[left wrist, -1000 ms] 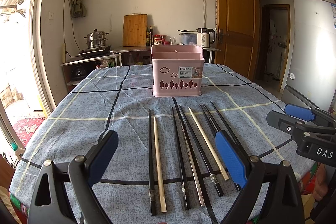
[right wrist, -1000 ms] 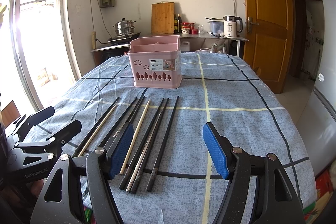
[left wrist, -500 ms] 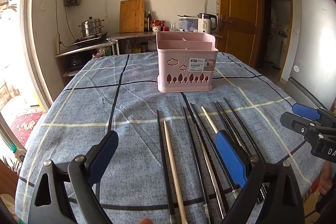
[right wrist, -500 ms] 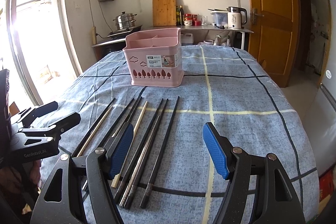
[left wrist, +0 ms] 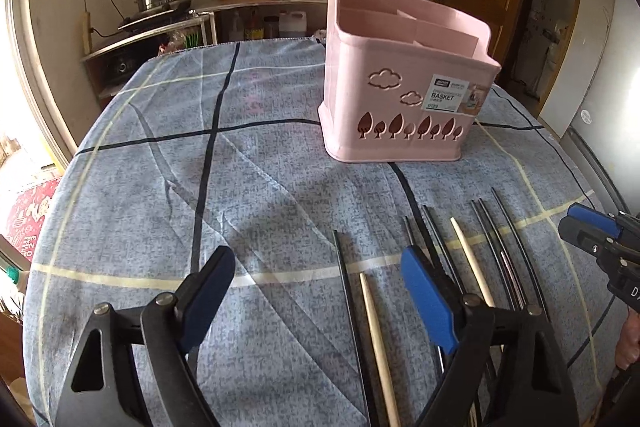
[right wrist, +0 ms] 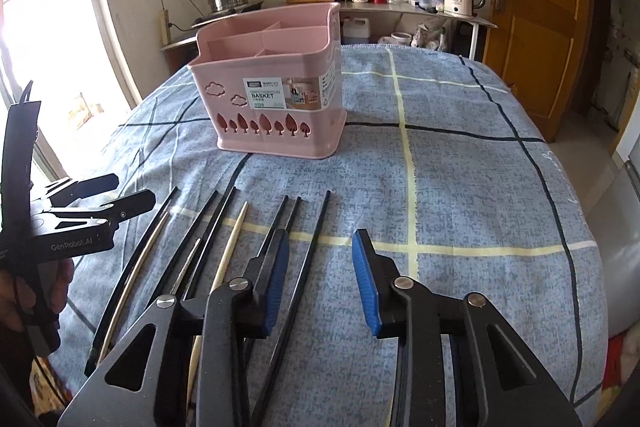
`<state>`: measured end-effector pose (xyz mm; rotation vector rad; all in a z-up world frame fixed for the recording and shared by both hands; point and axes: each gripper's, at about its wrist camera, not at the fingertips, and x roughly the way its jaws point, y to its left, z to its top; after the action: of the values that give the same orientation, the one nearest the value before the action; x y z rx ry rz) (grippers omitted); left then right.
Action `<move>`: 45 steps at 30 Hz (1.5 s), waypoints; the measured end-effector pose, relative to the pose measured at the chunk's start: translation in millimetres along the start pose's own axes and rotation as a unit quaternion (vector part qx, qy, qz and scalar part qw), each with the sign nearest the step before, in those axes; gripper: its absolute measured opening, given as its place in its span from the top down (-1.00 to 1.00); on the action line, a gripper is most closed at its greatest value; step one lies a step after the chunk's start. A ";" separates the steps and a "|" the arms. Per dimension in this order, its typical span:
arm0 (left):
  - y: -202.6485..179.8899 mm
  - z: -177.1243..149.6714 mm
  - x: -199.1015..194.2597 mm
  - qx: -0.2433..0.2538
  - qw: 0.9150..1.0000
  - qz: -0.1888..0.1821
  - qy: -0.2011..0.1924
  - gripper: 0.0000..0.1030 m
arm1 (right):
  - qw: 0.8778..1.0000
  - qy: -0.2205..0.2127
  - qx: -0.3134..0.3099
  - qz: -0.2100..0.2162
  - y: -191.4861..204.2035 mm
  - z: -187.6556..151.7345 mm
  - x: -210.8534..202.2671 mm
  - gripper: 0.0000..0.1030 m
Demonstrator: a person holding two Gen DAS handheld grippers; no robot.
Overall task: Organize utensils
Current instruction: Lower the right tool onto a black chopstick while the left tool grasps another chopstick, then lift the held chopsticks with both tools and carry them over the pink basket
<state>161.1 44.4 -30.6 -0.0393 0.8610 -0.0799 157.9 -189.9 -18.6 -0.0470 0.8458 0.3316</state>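
Both claws hover spread and empty: the left gripper (left wrist: 316, 291) and right gripper (right wrist: 320, 279), with the chopsticks (right wrist: 308, 259) lying beneath and between its fingers. The pink basket (right wrist: 276, 99) stands ahead, seemingly empty. Next: lower, pinch one chopstick.

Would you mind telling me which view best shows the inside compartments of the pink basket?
The right wrist view: it looks down past the basket rim onto its dividers. The left wrist view shows the basket mostly from the front, with only divider tops visible.
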 end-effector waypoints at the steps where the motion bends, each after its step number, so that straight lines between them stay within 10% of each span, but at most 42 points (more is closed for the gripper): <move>1: 0.4 1.1 4.3 0.001 1.000 0.002 0.005 -0.60 | 1.000 0.008 0.000 0.002 -0.6 1.5 5.6 0.41; 30: -27.6 11.4 32.8 0.071 0.996 0.021 0.055 0.84 | 0.997 0.075 -0.024 -0.010 6.1 15.3 63.2 0.85; 45: -18.4 25.9 -2.7 0.047 0.998 -0.025 0.021 0.88 | 0.999 0.035 -0.015 0.024 -2.5 34.9 30.5 0.87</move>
<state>177.9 26.3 -10.5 0.0288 0.8971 -0.1685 202.7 -178.1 -18.3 -0.0659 0.9125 0.3901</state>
